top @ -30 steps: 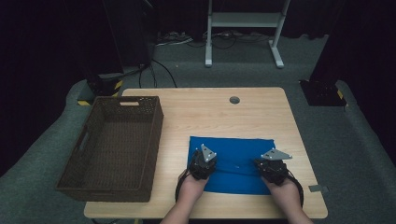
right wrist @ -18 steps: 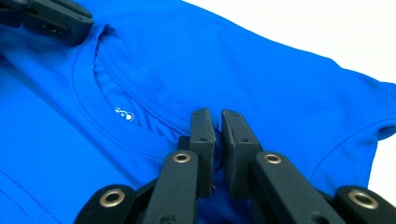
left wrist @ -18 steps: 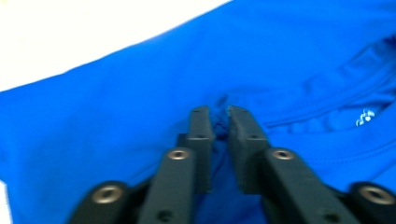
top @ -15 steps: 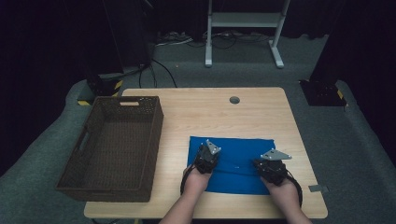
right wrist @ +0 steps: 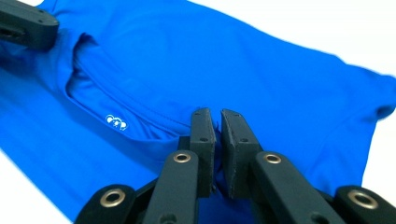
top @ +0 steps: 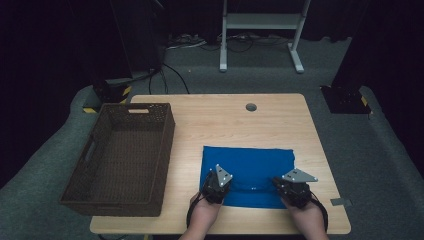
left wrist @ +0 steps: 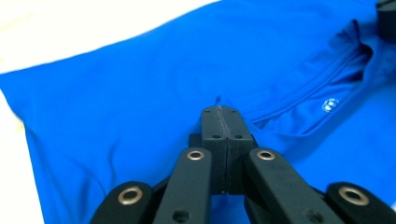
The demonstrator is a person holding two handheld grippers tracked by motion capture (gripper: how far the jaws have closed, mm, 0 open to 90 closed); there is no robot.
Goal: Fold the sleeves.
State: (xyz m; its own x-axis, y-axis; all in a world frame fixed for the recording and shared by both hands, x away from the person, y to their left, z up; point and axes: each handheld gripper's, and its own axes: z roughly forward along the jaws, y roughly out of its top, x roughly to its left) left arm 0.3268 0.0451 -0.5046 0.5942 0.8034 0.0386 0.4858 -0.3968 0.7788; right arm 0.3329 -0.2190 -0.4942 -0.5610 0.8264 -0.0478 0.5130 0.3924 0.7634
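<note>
Setting: dark room, grey carpet; pale wooden table (top: 220, 125) with a small round grommet near its far edge.

Item: flat blue synthetic shirt (top: 248, 165), collar toward the near edge, lying on the table's near-right quarter.

Left hand-held gripper (top: 216, 185): jaws pressed together on the fabric beside the collar; over the last second it has slid rightward along the near hem. Likely a fresh hold ahead of a fold or lift.

Right hand-held gripper (top: 294, 189): position unchanged; jaws nearly together, a thin gap showing, cloth apparently nipped.

Also: dark brown woven rectangular basket (top: 106, 199), left edge, empty.

Room: bare wood across the far half; near edge close behind the hands.
</note>
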